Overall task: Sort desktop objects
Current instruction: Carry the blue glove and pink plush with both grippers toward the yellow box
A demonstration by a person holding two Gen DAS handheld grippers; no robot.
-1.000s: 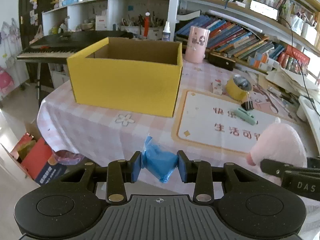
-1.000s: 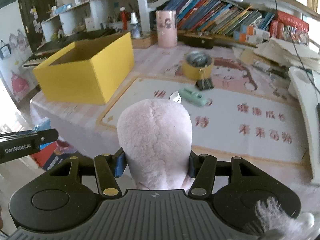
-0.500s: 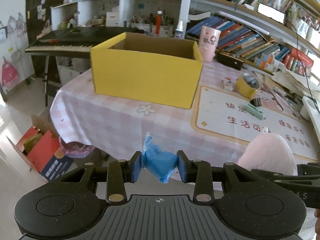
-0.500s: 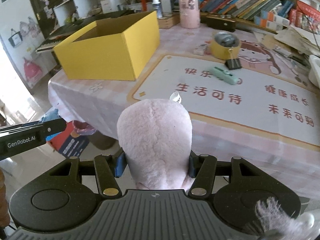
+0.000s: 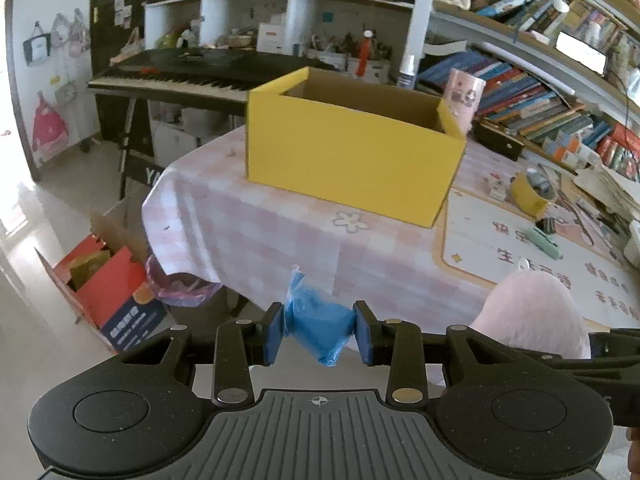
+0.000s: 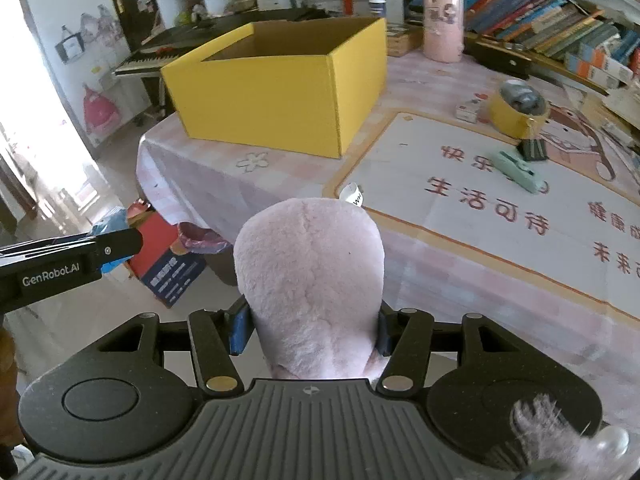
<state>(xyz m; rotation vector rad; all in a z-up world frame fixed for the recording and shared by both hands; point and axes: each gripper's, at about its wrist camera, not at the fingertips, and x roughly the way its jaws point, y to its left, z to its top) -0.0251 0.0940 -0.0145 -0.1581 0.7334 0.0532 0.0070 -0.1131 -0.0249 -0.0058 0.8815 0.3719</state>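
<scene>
Softness marks both loads: the left gripper pinches a crumpled blue plastic bag between its blue pads, and the right gripper is clamped on a pink plush toy with a short fleecy pile, its pads sunk into the sides. Both things look light and yielding, so I judge neither will break if dropped; the film bag is likely slippery and may creep out of a pinch on a loose fold, so a hold across its bunched middle, as now, seems safest, and the plush squashes, so a grip round its thick body should serve best. Both are held off the near edge of the round table under a pink checked cloth, with the open yellow cardboard box standing on it at about twelve o'clock from the left gripper and eleven o'clock from the right. Hidden matters: what the bag contains cannot be told, the plush's face and lower part are cut off behind the gripper body, the box floor is out of sight, and the writing on the white tag at the plush's top is too small to read.
</scene>
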